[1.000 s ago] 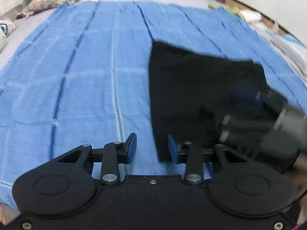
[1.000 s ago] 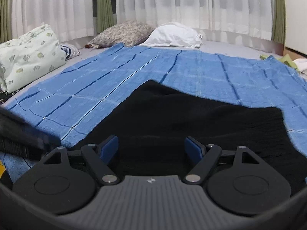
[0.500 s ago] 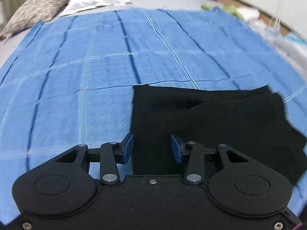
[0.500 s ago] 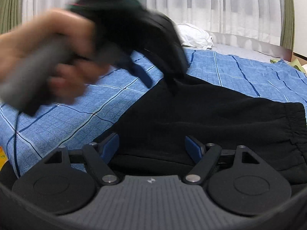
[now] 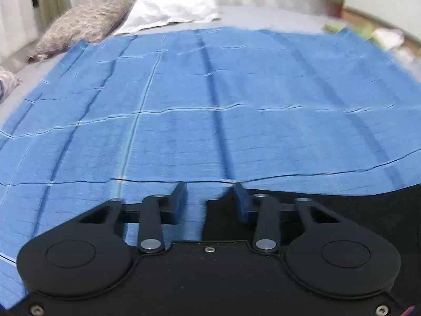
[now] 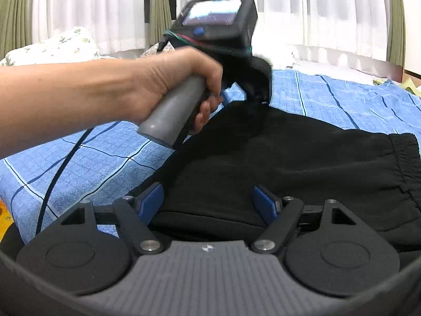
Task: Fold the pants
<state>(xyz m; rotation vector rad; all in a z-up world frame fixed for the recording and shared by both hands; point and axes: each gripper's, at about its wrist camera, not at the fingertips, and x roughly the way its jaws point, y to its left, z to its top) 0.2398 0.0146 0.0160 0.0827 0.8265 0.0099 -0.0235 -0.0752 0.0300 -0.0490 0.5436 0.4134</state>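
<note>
The black pants (image 6: 289,158) lie folded on a blue checked sheet (image 6: 86,163), waistband at the right. My right gripper (image 6: 208,205) is open, low over the pants' near edge, with nothing between its pads. In the left wrist view my left gripper (image 5: 209,200) is open over the pants' far left corner (image 5: 342,205); the cloth lies under its right finger (image 5: 242,200). The right wrist view shows the left gripper (image 6: 252,89) held by a hand at that far corner.
The blue sheet (image 5: 210,118) spreads far ahead of the left gripper. A grey patterned pillow (image 5: 84,23) and a white pillow (image 5: 173,5) lie at the head of the bed. A floral pillow (image 6: 60,47) sits at left. Curtains hang behind.
The left gripper has moved forward to the pants' far corner, so most of the pants dropped out of its view. The right gripper stays open at the near edge.
</note>
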